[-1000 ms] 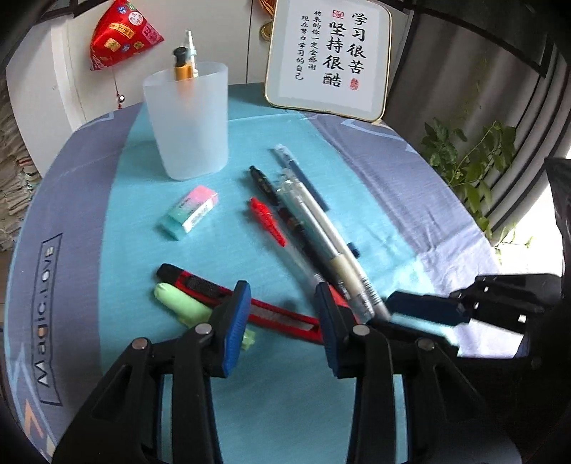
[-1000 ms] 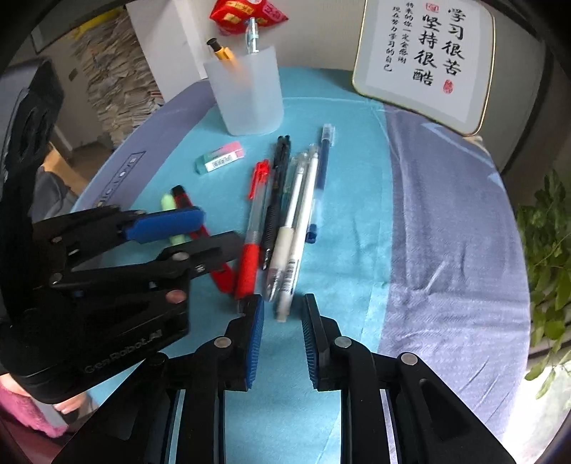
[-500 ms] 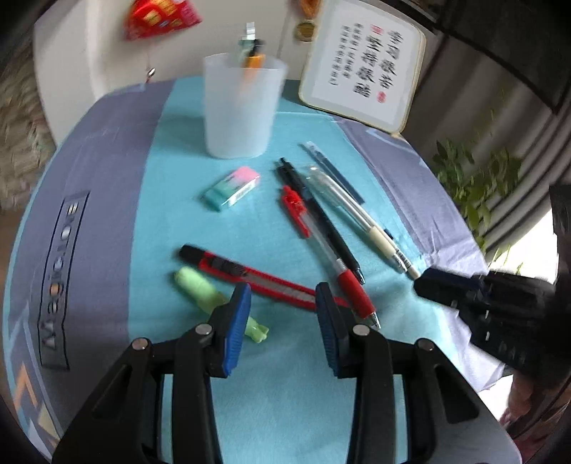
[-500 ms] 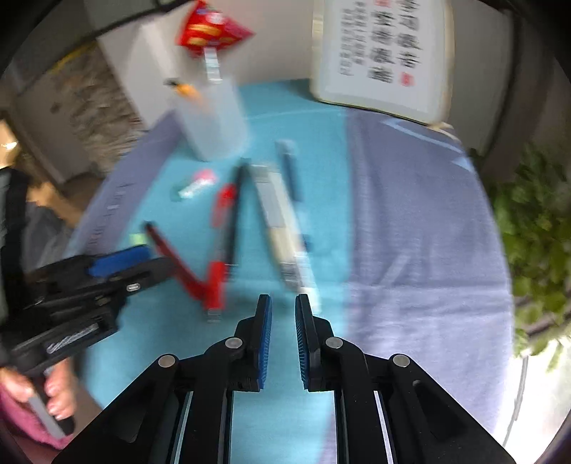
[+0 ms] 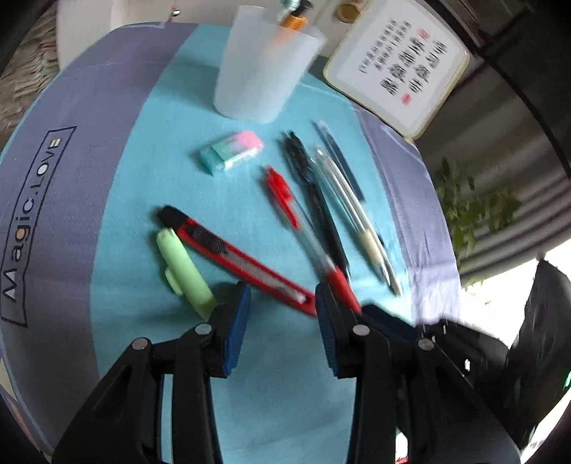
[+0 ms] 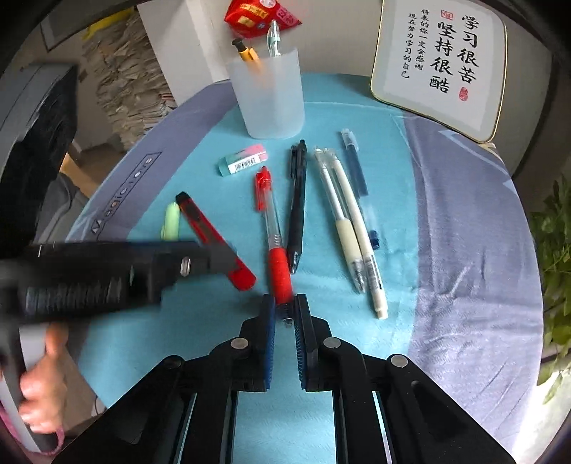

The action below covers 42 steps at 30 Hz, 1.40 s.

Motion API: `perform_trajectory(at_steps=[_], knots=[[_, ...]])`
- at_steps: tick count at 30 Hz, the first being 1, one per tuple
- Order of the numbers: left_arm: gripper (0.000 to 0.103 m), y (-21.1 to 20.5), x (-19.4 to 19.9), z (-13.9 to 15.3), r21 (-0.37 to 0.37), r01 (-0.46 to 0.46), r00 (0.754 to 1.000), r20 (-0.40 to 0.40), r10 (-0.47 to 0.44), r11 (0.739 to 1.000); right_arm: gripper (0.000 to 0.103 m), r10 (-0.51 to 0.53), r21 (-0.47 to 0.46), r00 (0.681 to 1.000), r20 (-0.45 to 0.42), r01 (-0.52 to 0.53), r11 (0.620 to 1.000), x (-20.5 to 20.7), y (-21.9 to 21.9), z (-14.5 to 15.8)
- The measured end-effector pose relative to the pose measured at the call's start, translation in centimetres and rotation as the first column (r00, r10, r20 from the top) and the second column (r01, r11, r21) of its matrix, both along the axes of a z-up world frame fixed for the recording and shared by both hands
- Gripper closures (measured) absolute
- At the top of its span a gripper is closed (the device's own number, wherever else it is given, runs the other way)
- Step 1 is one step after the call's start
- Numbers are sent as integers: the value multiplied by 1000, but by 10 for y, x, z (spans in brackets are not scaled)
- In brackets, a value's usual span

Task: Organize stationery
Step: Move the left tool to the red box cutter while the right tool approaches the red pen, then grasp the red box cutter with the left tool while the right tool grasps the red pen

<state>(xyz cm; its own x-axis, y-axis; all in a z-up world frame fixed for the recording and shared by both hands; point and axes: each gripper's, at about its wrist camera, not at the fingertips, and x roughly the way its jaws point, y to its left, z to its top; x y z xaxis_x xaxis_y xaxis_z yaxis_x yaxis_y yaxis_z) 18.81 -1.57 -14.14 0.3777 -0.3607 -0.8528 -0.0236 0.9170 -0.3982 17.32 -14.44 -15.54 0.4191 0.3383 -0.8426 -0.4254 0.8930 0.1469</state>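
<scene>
Round worktop [image 6: 464, 228] covered by a cloth with a turquoise centre and grey-violet margins; the left margin carries the printed words "Magic.LOVE" [image 5: 28, 217]. At the far edge stands a frosted plastic cup [image 6: 271, 96] holding an orange-barrelled pen and a clear pen. Right of it leans a framed calligraphy board [image 6: 439, 60] with several columns of black Chinese characters and two red seals. A red printed packet [image 6: 257, 14] hangs on the wall behind the cup; its lettering is too small to read.

Loose stationery on the turquoise band, left to right in the right wrist view: green highlighter [image 6: 171, 221]; red utility knife [image 6: 214, 239] just beside it; pink-and-green eraser [image 6: 244, 160] with a barcode label; red pen [image 6: 274, 239]; black pen [image 6: 298, 200]; two white pens [image 6: 349, 221] lying together; dark blue pen [image 6: 357, 167].

The right gripper [image 6: 284, 314] is closed on the tip end of the red pen, which lies on the cloth. The left gripper [image 5: 282, 314] has its jaws partly apart with nothing between them, above the near end of the utility knife. A hand [image 6: 39, 385] grasps the left gripper's handle.
</scene>
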Motion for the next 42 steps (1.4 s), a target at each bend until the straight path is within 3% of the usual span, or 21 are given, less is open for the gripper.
perform_trajectory(at_steps=[2, 5, 9, 13, 16, 17, 19, 20, 21, 24, 26, 28, 30, 32, 34, 36, 37, 42], knots=[[70, 1, 6, 0, 1, -19, 1000, -6, 19, 1000, 92, 15, -9, 1000, -7, -15, 1000, -3, -3, 1], [91, 5, 13, -1, 36, -39, 999, -12, 40, 999, 92, 44, -21, 999, -29, -44, 999, -14, -8, 4], [97, 17, 14, -3, -18, -24, 999, -29, 23, 1000, 92, 99, -48, 994, -51, -101, 994, -36, -19, 4], [101, 22, 6, -3, -1, 8, 1000, -29, -9, 1000, 92, 132, -59, 989, -64, -136, 989, -55, -30, 3], [101, 27, 6, -3, -25, -35, 998, -43, 34, 999, 92, 137, -59, 989, -59, -141, 988, -57, -34, 4], [99, 28, 7, -2, -33, -51, 998, -37, 50, 998, 92, 131, -60, 990, -57, -135, 989, -57, -34, 4], [84, 31, 7, 1, -39, -80, 996, -29, 79, 996, 92, 120, -61, 991, -52, -123, 991, -52, -33, 3], [62, 31, 9, 2, -43, -92, 995, -33, 91, 995, 91, 118, -60, 992, -49, -121, 991, -51, -31, 4], [47, 32, 12, 3, -51, -108, 994, -33, 106, 993, 90, 116, -63, 992, -45, -118, 991, -51, -30, 4], [48, 30, 21, 4, -7, -154, 988, -23, 154, 988, 75, 108, -78, 994, -29, -110, 991, -49, -26, 6], [49, 27, 27, 4, 14, -162, 986, -24, 163, 987, 63, 105, -82, 994, -11, -106, 991, -44, -21, 7], [52, 26, 30, 4, 34, -174, 984, -21, 175, 984, 63, 109, -83, 994, 2, -109, 991, -38, -15, 9], [70, 25, 33, 4, 83, -182, 983, -15, 184, 980, 63, 110, -92, 994, 10, -108, 990, -30, -8, 11], [82, 26, 36, 3, 109, -187, 982, -12, 189, 976, 63, 113, -89, 993, 12, -112, 990, -20, -1, 11], [84, 27, 39, 2, 123, -181, 983, -8, 184, 976, 63, 108, -81, 994, -2, -108, 991, -9, 4, 8], [87, 26, 40, 2, 140, -153, 988, -4, 155, 978, 71, 98, -98, 995, -5, -98, 990, -1, 10, 3], [88, 23, 39, 2, 147, -126, 992, 1, 128, 981, 86, 101, -114, 995, 11, -99, 989, -1, 11, 4], [91, 9, 24, 2, 164, 54, 998, 4, -56, 985, 90, 101, -73, 995, 1, -101, 992, -9, 1, 13]])
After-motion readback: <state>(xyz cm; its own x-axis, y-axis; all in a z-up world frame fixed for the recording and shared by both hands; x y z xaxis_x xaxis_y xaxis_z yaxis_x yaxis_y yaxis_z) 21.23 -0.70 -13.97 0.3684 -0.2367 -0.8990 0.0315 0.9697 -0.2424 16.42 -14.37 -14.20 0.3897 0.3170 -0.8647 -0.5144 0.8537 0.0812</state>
